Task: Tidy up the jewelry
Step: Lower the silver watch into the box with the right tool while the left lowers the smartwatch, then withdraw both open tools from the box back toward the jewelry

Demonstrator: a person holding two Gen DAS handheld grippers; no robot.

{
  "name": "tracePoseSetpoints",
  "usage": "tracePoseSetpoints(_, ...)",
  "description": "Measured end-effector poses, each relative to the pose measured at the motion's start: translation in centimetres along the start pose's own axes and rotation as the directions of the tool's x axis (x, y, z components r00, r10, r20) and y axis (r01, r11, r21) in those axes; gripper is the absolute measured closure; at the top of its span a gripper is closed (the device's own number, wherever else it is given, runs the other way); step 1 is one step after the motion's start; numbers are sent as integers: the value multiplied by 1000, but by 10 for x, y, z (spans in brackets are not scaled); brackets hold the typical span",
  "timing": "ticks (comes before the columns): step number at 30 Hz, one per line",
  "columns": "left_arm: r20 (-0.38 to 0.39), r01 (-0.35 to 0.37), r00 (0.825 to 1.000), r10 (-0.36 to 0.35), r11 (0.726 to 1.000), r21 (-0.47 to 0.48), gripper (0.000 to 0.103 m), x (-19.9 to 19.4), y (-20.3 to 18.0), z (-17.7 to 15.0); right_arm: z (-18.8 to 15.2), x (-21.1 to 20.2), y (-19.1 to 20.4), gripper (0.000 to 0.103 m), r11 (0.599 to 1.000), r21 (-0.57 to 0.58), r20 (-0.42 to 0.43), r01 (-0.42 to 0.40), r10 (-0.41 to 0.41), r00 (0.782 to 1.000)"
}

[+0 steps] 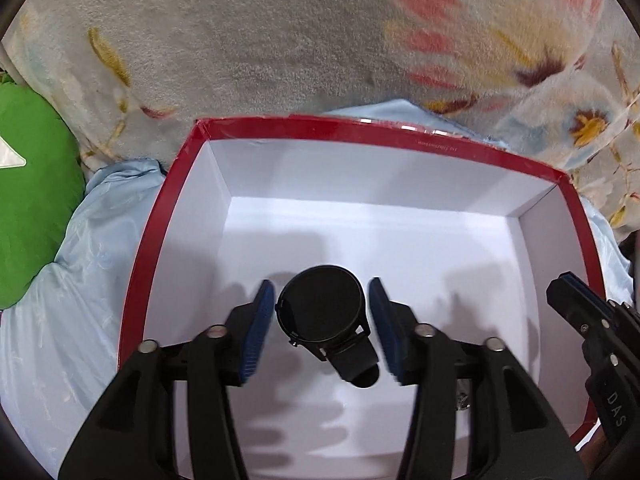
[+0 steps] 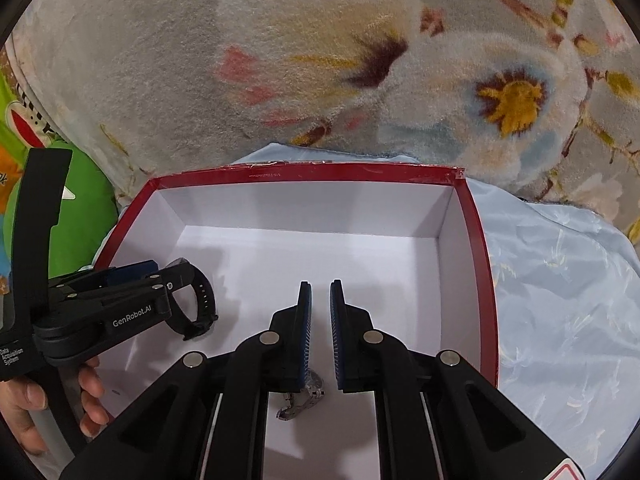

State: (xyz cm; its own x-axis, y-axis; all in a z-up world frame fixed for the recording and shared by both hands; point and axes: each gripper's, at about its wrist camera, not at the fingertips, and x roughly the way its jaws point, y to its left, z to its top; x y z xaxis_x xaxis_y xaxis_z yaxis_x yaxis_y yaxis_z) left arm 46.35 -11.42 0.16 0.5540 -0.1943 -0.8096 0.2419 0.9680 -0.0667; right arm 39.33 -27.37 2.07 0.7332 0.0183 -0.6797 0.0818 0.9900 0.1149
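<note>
A red box with a white inside (image 1: 160, 216) (image 2: 486, 264) sits on the bed. A black watch with a round dark face (image 1: 320, 304) lies on the box floor, its strap (image 2: 200, 304) curling up. My left gripper (image 1: 322, 320) is open around the watch, with a gap between the blue pads and the case on both sides. It also shows in the right wrist view (image 2: 160, 276). My right gripper (image 2: 321, 320) is over the box floor with its pads a narrow gap apart and nothing between them. A silver metal watch (image 2: 302, 398) lies under it, partly hidden.
A fleece blanket with a flower pattern (image 1: 280, 40) (image 2: 360, 60) lies behind the box. Pale blue cloth (image 1: 80, 260) (image 2: 560, 300) lies under it. A green plush toy (image 1: 28, 184) (image 2: 84, 216) sits to the left. A hand (image 2: 24, 404) holds the left gripper.
</note>
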Motion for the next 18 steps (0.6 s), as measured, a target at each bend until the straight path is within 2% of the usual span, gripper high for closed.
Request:
tracePoseSetpoints(1,-3,-18,1000,18,1000,-6,20,0,0,0,-1,0,0,94,1000,3,0,-4,4,1000)
tracePoseSetpoints(2,8,-36,999,36,999,-16,15,-2,1,-1,-1,-1,1,94,1000,5,-3,-8,8,1000)
tracePoseSetpoints(4,49,-53,997,54,998,-28,13,-10,3,-2,-2,-4,1,94,1000,6,1,-9,9,1000)
tracePoseSetpoints(8,107,-41,993,45,998,-40,12,-39,11,-3,-4,-23,0,92,1000,9,26,-11,11,1000)
tracePoseSetpoints(10,160,-16,987,25,998,-58,6,-68,16,-7,-6,-41,-3,88,1000,13,49,-19,18,999)
tracePoseSetpoints(12,214,-15,976,30,997,-72,5,-91,20,-9,-8,-59,-5,77,1000,18,71,-16,15,997)
tracePoseSetpoints(13,229,-29,972,47,996,-82,5,-102,22,-7,-9,-69,-6,75,1000,25,82,-16,14,997)
tracePoseSetpoints(16,215,-25,976,46,995,-96,5,-119,26,1,-12,-92,-10,74,999,45,100,-19,15,995)
tracePoseSetpoints(18,243,-33,968,57,994,-102,5,-134,27,-1,-17,-107,-10,74,998,54,106,-25,19,994)
